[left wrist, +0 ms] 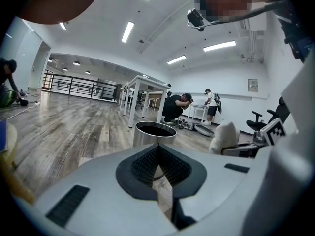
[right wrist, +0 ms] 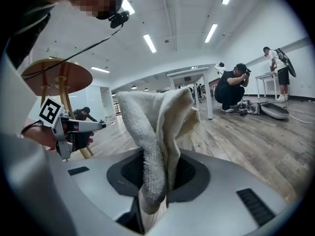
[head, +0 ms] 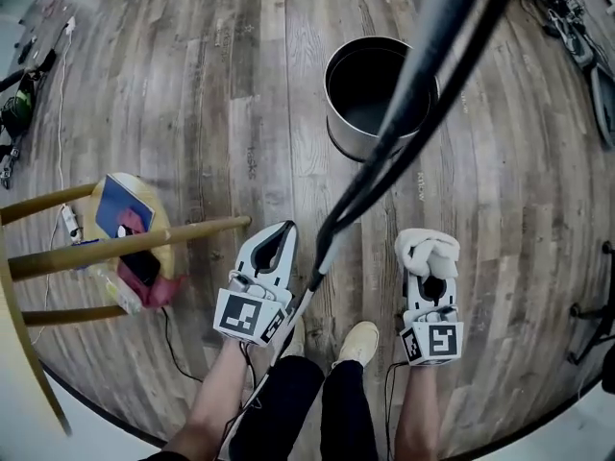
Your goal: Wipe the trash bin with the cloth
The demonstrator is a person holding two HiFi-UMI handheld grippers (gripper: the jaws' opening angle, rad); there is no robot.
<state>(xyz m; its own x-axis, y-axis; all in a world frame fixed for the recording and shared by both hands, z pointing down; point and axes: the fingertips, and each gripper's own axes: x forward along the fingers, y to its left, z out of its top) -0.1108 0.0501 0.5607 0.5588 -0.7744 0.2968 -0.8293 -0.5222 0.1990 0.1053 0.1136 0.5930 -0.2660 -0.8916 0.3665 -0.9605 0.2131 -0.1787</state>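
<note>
Trash bin point(head: 356, 145) upright on the wood floor point(head: 192, 113), open top empty; a dark cable point(head: 423, 75) hides its right rim.
Well apart from the bin, nearer the person, the right gripper point(head: 430, 277) is clenched on the bunched cloth point(head: 428, 248), which covers its tips. The left gripper point(head: 284, 230) has its jaw tips pressed together with nothing between them, and its body hides the bin's base in the left gripper view.

No words or numbers can be read. The left gripper point(head: 283, 230) and right gripper point(head: 432, 286) carry only black and white square marks. The wall sign point(left wrist: 252, 85) is too small.
</note>
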